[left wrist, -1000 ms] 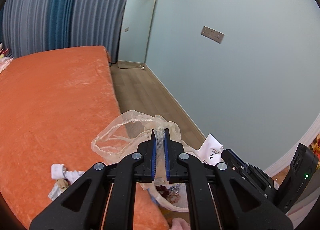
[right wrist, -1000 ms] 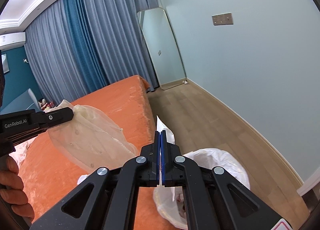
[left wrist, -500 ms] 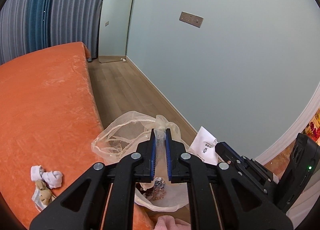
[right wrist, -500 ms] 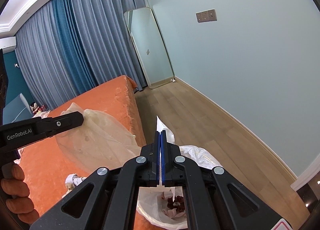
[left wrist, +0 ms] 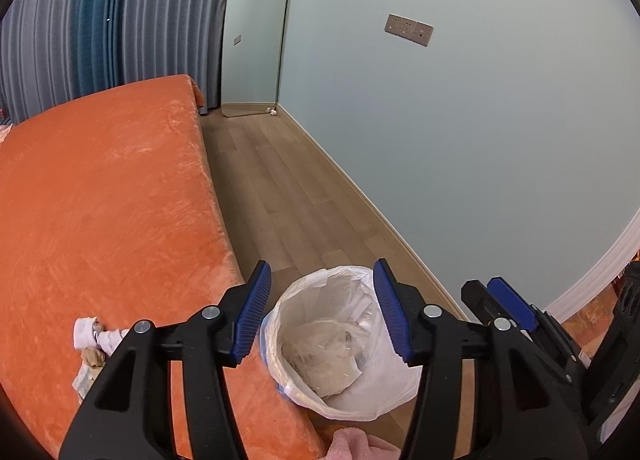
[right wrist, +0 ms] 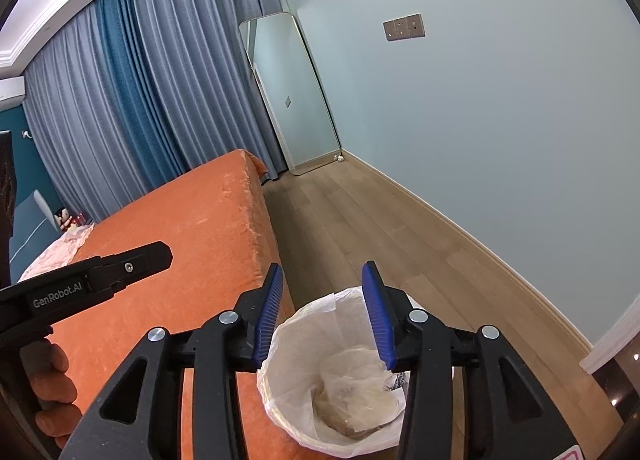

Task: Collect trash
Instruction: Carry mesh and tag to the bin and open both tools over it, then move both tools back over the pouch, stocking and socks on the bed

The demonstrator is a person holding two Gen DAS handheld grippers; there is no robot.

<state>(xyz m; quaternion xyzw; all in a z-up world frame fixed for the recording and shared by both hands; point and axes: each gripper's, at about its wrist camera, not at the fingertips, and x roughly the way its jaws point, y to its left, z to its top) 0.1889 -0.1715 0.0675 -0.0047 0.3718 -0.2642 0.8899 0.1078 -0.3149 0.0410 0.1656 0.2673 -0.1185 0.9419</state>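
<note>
A white-lined trash bin point(left wrist: 340, 344) stands on the floor against the orange bed point(left wrist: 100, 200). A crumpled translucent plastic bag point(left wrist: 320, 360) lies inside it. My left gripper point(left wrist: 322, 312) is open and empty above the bin. My right gripper point(right wrist: 324, 316) is open and empty above the same bin point(right wrist: 332, 380), with the bag point(right wrist: 352, 400) below it. Crumpled white tissues and scraps point(left wrist: 90, 340) lie on the bed to the left of the left gripper. The right gripper point(left wrist: 512, 304) shows at the right edge of the left wrist view.
A wood floor strip point(left wrist: 280, 196) runs between the bed and the pale blue wall point(left wrist: 460, 140). A tall mirror point(left wrist: 252, 36) leans at the far end by the curtains point(right wrist: 140, 100). A light plastic bag point(right wrist: 60, 248) lies at the bed's far left. A pink cloth point(left wrist: 356, 446) lies below the bin.
Both grippers have opened. The translucent bag left the left gripper and the white paper left the right gripper; the bag now lies in the bin.
</note>
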